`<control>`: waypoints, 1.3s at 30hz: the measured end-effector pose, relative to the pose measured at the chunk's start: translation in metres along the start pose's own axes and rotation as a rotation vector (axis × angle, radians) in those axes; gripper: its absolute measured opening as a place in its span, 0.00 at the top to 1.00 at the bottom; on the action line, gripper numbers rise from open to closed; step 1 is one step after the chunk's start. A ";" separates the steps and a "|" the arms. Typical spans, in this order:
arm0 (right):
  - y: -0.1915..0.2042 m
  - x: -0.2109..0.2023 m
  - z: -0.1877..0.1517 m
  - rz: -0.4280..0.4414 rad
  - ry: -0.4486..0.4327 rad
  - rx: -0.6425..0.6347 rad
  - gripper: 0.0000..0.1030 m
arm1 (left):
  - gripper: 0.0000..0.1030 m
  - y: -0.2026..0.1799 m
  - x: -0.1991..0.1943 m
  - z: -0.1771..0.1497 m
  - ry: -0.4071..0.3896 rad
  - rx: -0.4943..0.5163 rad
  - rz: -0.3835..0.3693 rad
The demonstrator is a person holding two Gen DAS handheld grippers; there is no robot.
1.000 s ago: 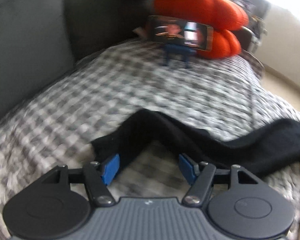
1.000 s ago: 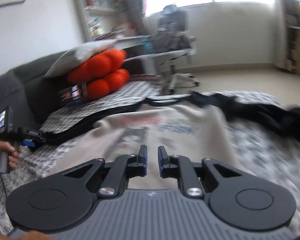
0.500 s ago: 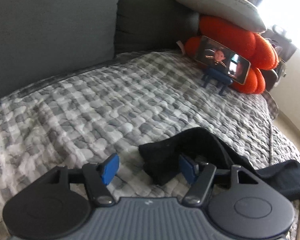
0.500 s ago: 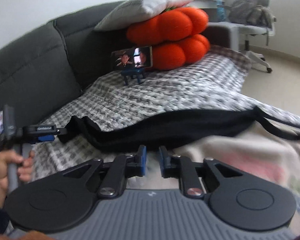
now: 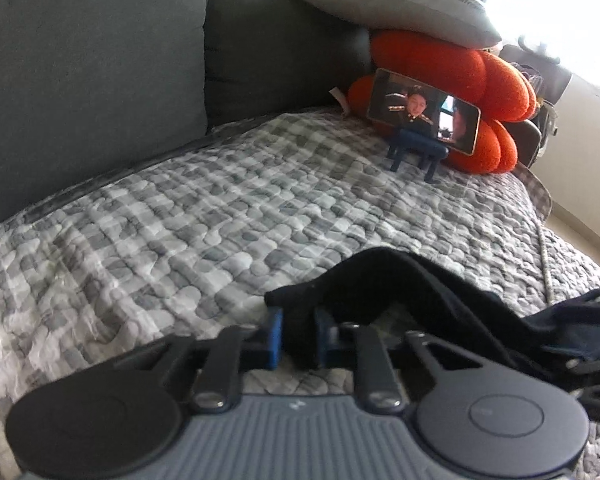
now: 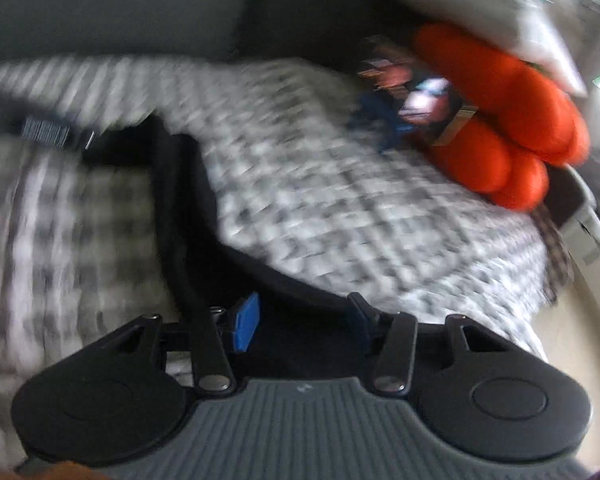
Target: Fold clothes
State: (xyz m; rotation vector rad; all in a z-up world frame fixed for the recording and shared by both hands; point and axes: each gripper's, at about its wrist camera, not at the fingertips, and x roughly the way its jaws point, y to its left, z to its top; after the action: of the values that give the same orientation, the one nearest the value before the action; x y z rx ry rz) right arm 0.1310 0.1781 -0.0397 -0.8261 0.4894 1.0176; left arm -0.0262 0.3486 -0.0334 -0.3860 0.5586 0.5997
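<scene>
The left gripper (image 5: 296, 335) has its blue-padded fingers drawn in narrow on a bunched end of the black garment (image 5: 384, 288), the cloth pinched between the pads and lifted slightly off the checked quilt (image 5: 203, 216). From that pinched end the garment arches up and runs away to the right, toward the quilt's right edge, where it lies in darker folds.

The right gripper (image 6: 304, 316) stands with its jaws wide apart, low over the same black garment (image 6: 187, 208); black cloth fills the space between the fingers, but the pads are not pressed on it. This view is blurred, so finer detail of the fabric cannot be made out. The garment stretches as a long band from the gripper up and to the left across the quilt.

The quilt covers the seat of a dark grey sofa (image 5: 99, 60), whose back cushions rise along the far edge. At the far right corner sits an orange plush cushion (image 5: 452, 68) with a grey pillow (image 5: 396, 4) on top, and a phone (image 5: 424, 110) on a small blue stand (image 5: 416, 152) just in front of it. The wide middle of the quilt between the garment and the phone lies bare.
</scene>
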 end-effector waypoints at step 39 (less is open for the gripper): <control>0.071 -0.005 0.055 0.108 -0.220 -0.198 0.32 | 0.89 0.044 -0.026 0.021 -0.100 -0.220 0.011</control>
State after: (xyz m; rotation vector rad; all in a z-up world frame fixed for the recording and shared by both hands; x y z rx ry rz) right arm 0.0647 0.2384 -0.0293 -0.8571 0.2498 1.2559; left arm -0.0631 0.3811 -0.0093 -0.5576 0.3995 0.6896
